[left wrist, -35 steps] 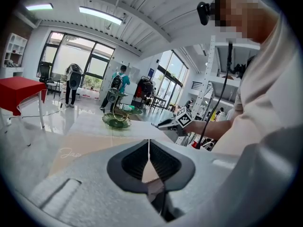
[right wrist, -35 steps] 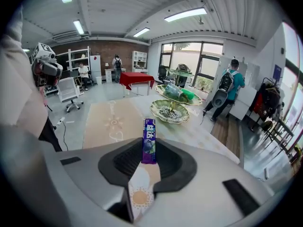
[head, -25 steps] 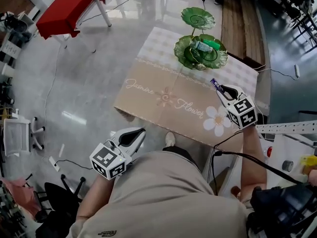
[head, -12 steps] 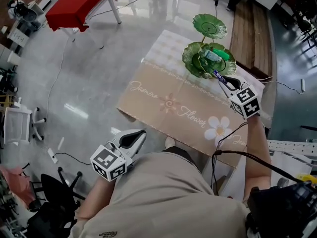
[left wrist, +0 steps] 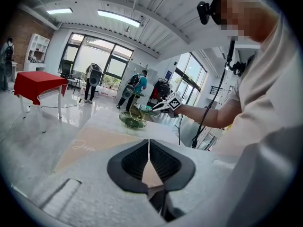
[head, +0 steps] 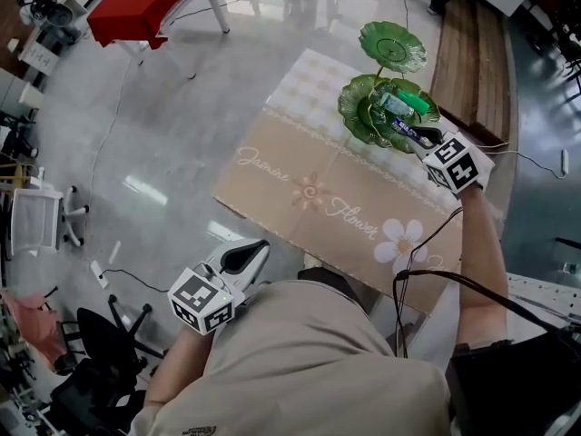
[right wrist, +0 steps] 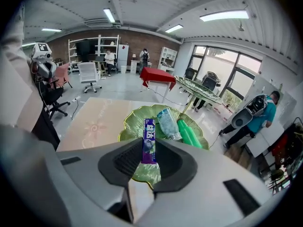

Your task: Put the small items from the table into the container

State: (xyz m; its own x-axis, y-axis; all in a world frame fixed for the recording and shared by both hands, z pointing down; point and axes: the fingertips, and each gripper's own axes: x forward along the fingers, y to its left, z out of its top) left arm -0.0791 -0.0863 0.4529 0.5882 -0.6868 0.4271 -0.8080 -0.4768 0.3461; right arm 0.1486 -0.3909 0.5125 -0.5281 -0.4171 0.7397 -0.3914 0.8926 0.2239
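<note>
My right gripper [head: 425,138] [right wrist: 150,148] is shut on a thin purple packet [right wrist: 149,140] [head: 405,132] that sticks out past its jaws. It hovers over the near rim of the lower dish of a green two-tier stand [head: 368,107] [right wrist: 130,122] [left wrist: 133,120]. A clear blue-printed wrapper [right wrist: 168,123] [head: 396,102] and a green tube [right wrist: 190,133] [head: 417,104] lie in that dish. My left gripper [head: 250,252] [left wrist: 149,151] is shut with nothing between its jaws, held low beside my body, off the table's near-left edge.
The table wears a beige cloth [head: 318,189] printed with flowers and script. A red-covered table [head: 150,5] stands far left on the glossy floor, an office chair [head: 36,221] at left. A cable [head: 436,243] trails over the table's right side. People stand far off by the windows.
My right gripper carried the purple packet away from the table's right edge toward the green stand, and now hangs over its lower dish. The left gripper barely shifted.
</note>
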